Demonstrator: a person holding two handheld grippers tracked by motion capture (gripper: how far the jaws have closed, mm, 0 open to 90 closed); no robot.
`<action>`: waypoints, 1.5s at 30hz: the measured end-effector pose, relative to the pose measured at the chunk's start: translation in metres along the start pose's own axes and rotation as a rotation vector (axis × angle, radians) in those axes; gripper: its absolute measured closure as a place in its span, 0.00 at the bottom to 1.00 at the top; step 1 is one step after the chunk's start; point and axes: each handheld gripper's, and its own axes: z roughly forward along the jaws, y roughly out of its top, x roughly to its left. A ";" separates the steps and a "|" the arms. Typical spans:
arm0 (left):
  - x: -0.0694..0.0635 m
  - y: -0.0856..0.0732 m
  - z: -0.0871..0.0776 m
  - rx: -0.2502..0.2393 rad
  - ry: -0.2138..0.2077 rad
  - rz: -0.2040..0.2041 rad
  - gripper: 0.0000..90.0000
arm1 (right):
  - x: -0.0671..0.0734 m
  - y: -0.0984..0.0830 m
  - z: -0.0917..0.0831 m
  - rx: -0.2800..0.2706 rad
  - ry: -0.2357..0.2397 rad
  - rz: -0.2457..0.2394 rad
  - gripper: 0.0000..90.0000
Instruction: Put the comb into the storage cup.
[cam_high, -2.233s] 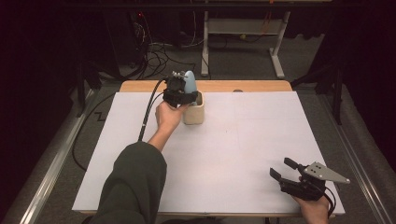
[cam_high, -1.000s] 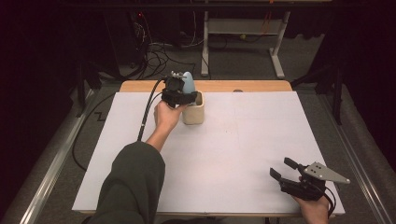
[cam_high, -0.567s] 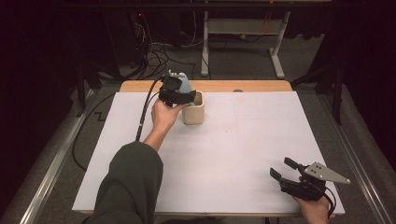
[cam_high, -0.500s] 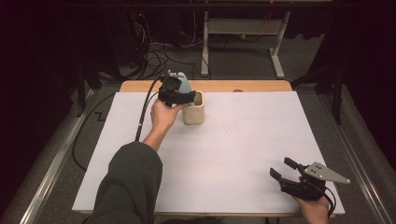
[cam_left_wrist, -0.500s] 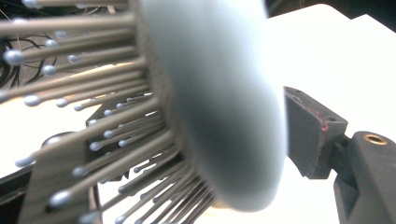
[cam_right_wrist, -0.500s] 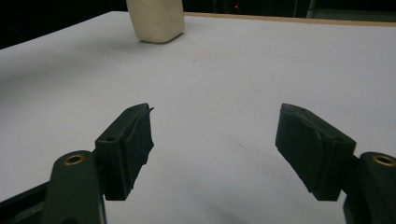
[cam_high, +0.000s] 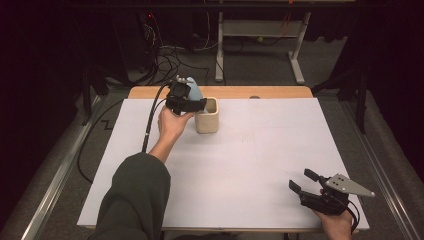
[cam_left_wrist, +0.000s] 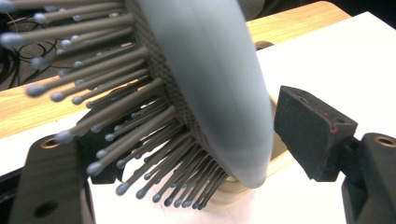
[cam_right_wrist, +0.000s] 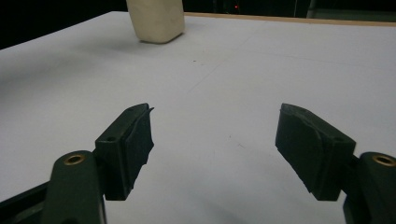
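A pale blue-grey hairbrush (cam_high: 194, 89) stands tilted with its lower end in a cream cup (cam_high: 206, 116) at the back of the white table (cam_high: 240, 165). My left gripper (cam_high: 192, 103) is around the brush head (cam_left_wrist: 210, 79), and its jaws have just been opening. The bristles (cam_left_wrist: 135, 140) point at one jaw, and the other jaw's pad (cam_left_wrist: 310, 128) stands apart from the smooth back. My right gripper (cam_high: 302, 180) rests open near the front right corner with nothing between its pads (cam_right_wrist: 215, 135). The cup (cam_right_wrist: 156, 18) is far ahead of it.
A wooden strip (cam_high: 235, 92) runs along the table's far edge. Cables (cam_high: 170, 57) and a metal stand (cam_high: 260, 35) lie on the floor beyond. The left gripper's cable (cam_high: 150, 120) trails over the left part of the table.
The left gripper has shifted slightly left, away from the cup, and the brush head has leaned left with it. The right gripper has not moved.
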 end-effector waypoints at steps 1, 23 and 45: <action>0.001 -0.001 0.000 0.000 -0.002 -0.001 0.27 | 0.000 0.000 0.000 0.001 0.000 0.001 0.31; 0.005 -0.006 -0.019 -0.016 -0.028 0.011 0.30 | 0.000 0.000 0.000 0.002 0.000 0.003 0.31; 0.012 -0.017 -0.035 -0.039 -0.034 0.003 0.31 | 0.001 0.000 0.000 0.005 0.002 0.001 0.31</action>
